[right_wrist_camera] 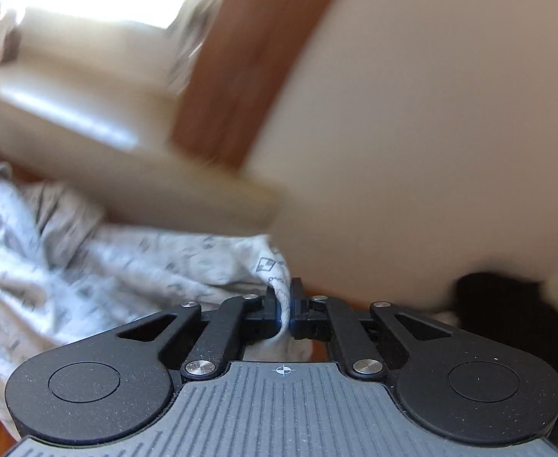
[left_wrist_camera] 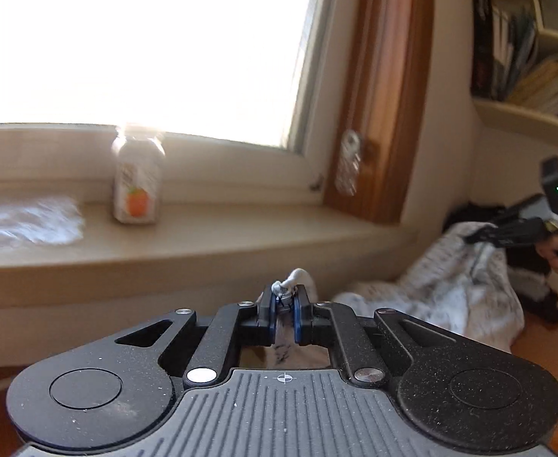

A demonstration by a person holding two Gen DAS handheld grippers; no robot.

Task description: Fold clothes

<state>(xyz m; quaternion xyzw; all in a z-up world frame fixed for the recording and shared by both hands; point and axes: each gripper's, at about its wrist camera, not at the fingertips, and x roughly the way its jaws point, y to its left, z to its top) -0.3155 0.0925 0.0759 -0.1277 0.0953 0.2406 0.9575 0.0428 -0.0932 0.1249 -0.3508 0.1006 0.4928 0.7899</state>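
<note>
The left gripper was clenched on a knotted white cord, which only its own camera showed. Ahead to its left, one bottle with an orange label stood on the windowsill, beside a white cloth. To its right the pale printed garment hung from the right gripper, which pinched a fold of it. Only the right view showed dark fabric to that gripper's right. One shelf of books stood above.
</note>
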